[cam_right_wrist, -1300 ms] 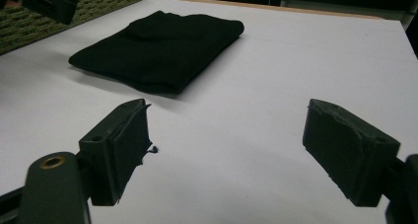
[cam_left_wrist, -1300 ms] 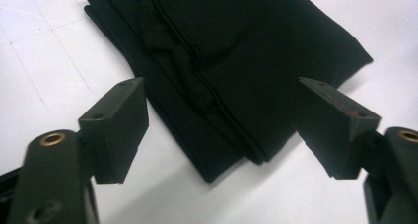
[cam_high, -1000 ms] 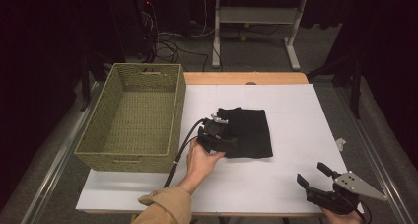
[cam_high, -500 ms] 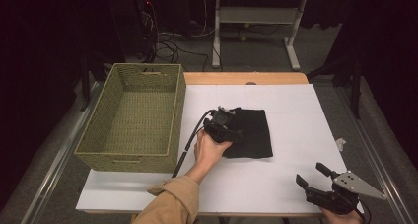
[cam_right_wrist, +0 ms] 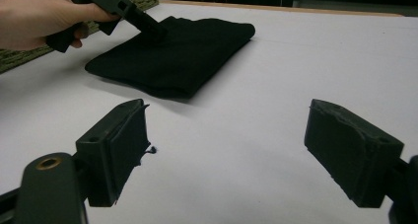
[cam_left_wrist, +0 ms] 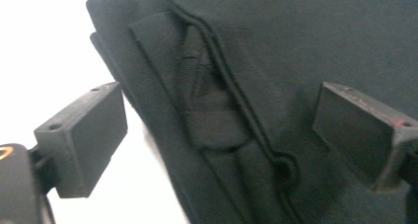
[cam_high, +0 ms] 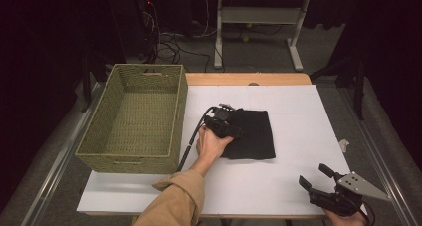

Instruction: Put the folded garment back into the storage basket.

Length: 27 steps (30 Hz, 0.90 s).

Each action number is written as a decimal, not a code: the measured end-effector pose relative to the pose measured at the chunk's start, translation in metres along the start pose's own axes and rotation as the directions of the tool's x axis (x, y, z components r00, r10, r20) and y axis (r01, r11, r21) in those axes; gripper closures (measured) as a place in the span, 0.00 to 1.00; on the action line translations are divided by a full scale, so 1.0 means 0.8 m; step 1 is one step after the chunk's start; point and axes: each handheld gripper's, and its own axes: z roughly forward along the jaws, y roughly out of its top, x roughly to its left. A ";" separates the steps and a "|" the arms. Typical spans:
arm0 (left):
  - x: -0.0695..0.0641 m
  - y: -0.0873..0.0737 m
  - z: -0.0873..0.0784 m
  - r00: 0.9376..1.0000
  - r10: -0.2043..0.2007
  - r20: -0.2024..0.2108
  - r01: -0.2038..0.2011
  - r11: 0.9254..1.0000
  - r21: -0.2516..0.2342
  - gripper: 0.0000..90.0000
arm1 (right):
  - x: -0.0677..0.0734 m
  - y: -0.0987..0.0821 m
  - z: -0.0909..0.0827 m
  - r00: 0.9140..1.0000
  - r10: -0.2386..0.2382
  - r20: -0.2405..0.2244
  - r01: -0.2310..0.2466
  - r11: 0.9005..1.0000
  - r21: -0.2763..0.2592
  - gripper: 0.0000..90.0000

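Nearest, right hand-held gripper (cam_high: 318,177) sits at the tabletop's (cam_high: 298,111) front right corner, a hand under it, grey three-cornered plate (cam_high: 362,185) on top, jaws well apart with nothing between them; in the right gripper view they frame bare white surface. White sheet covers the tabletop, with a wood edge strip (cam_high: 249,78) showing at the far side. Mid-table, a tan sleeve (cam_high: 174,203) comes in from the bottom edge, forearm angled up and right, left hand (cam_high: 211,144) wrapped round the left hand-held gripper (cam_high: 231,121), cable (cam_high: 191,136) trailing back toward the basket. That gripper points down onto the left edge of the folded black cloth (cam_high: 251,134), jaws apart; the left gripper view has them straddling a folded hem and stitched seam, not pinching it. Cloth lies flat at tabletop centre, just right of the woven green basket (cam_high: 134,119), which stands at the left side. No readable writing anywhere. Beyond: dark room, grey floor, white desk frame (cam_high: 259,17), tangled cables (cam_high: 169,47).
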 end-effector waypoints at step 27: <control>-0.012 -0.004 0.001 0.990 0.046 0.136 -0.050 0.998 0.026 0.38 | 0.001 0.000 0.002 1.000 -0.004 0.000 0.004 1.000 0.013 0.19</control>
